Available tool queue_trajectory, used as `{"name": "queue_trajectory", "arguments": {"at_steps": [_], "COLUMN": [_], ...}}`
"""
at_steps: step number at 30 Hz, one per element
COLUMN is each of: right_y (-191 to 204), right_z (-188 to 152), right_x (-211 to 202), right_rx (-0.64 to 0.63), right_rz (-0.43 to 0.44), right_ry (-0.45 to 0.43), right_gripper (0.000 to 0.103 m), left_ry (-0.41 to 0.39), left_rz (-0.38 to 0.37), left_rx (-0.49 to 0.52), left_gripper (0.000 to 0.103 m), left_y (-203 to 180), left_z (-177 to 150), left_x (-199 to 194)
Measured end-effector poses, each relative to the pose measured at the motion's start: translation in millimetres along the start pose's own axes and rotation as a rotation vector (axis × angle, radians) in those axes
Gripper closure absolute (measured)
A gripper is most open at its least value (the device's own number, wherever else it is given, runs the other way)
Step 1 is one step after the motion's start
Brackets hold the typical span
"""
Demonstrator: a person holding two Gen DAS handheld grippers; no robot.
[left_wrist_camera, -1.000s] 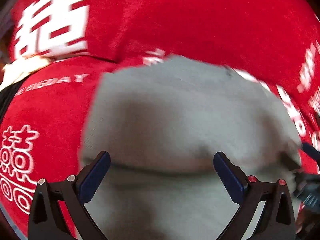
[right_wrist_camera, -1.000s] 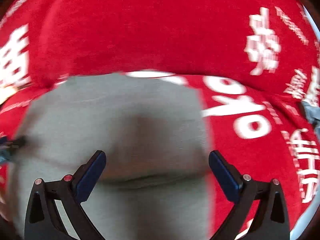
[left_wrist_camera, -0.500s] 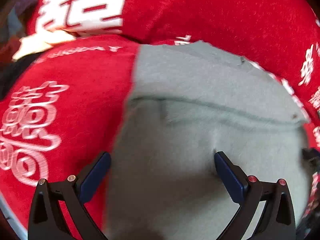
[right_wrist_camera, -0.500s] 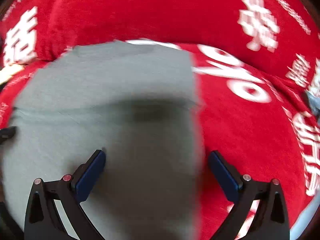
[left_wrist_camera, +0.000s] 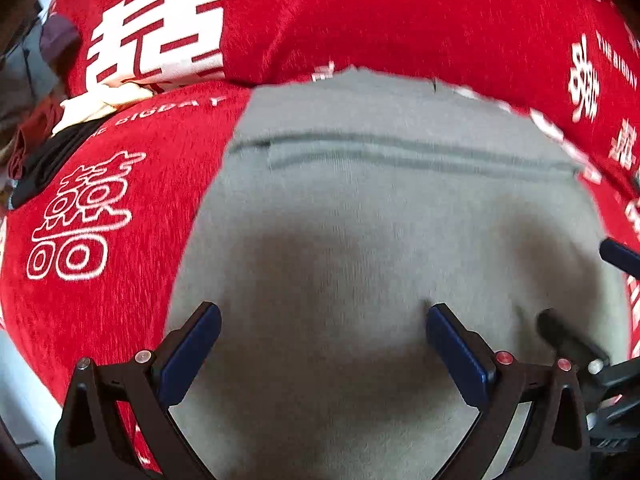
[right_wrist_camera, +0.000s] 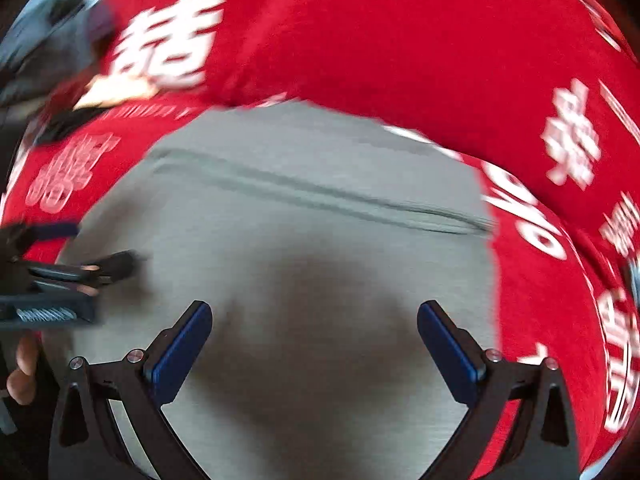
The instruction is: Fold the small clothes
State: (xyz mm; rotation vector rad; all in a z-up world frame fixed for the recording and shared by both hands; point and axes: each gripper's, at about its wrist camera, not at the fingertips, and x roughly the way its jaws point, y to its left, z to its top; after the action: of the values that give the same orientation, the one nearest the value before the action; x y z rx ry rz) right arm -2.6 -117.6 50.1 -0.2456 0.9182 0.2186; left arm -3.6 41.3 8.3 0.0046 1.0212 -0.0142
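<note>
A red cloth printed with white characters covers the surface, and on it the grey garment lies spread flat, a stitched seam band running across its far part. The left tool hovers over the garment's near half with jaws spread wide and nothing between them, and the right tool does likewise. Only the left view shows a heap of dark and pale clothes at the cloth's far-left edge sharply; only the right view shows fingertips behind the left tool

It looks like a home: a soft red blanket with white wedding characters covers a cushioned seat, and loose clothes lie beside it.
</note>
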Motion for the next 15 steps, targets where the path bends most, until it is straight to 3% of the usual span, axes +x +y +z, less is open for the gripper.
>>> {"name": "queue_trajectory", "arguments": {"at_steps": [3, 5, 10, 12, 14, 15], "right_y": [10.5, -3.3, -45.7, -62.3, -71.0, -74.1], "right_z": [-11.8, -20.5, -42.7, -55.9, -68.0, -73.0], "right_x": [21.3, 19.2, 11.0, 1.3, -8.7, -11.2], "right_rx": [-0.018, 0.052, 0.121, 0.165, 0.155, 0.138], "right_rz": [0.028, 0.080, 0.028, 0.004, -0.002, -0.090], "right_ry": [0.071, 0.036, 0.035, 0.032, 0.014, 0.042], "right_gripper": [0.001, 0.001, 0.001, 0.001, 0.001, 0.001], "left_ry": [-0.016, -0.012, 0.000, 0.002, 0.030, 0.040], "left_rz": [-0.045, -0.046, -0.086, -0.060, -0.109, -0.122], "left_rx": [-0.055, -0.061, -0.101, -0.106, -0.158, -0.183], "left_gripper": [0.000, 0.000, 0.000, 0.000, 0.000, 0.000], "left_y": [15.0, 23.5, 50.8, 58.6, 71.2, 75.7], "left_z": [-8.5, -10.5, -25.8, -31.9, -36.5, -37.9], "left_x": [0.1, -1.1, -6.9, -9.4, -8.9, -9.6]}}
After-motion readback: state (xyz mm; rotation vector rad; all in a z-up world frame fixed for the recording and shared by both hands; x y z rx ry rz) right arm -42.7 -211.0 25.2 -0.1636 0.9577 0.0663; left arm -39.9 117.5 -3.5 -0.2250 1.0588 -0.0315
